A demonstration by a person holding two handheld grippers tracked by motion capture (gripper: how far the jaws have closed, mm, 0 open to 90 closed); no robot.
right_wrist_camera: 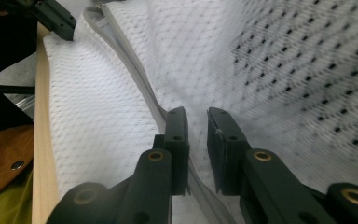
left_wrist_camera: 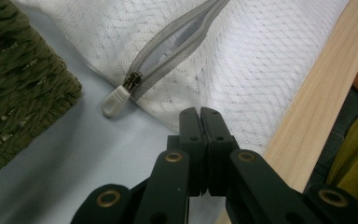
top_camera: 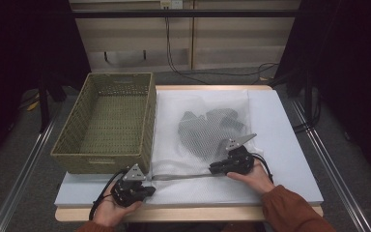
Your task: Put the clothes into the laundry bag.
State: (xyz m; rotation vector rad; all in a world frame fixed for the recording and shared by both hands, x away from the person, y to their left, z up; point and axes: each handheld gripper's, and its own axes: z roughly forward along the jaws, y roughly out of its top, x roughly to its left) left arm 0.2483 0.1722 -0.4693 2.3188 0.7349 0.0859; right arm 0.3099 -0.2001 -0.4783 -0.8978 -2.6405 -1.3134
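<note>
Left claw (left_wrist_camera: 200,114) pressed together on mesh bag (top_camera: 207,130) edge at 7 o'clock | right claw (right_wrist_camera: 196,116) apart around zipper (right_wrist_camera: 135,79) | bag flat mid-table | risk: zipper slipping free, bag bunching.

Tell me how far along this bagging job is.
Done: the dark garment lies inside the mesh laundry bag. In hand: the left gripper is shut on the bag's near edge beside the zipper pull, and the right gripper has its jaws open astride the zipper, which gapes unzipped. Left: closing the zipper. The wicker basket is empty, perhaps awaiting the bag.
</note>
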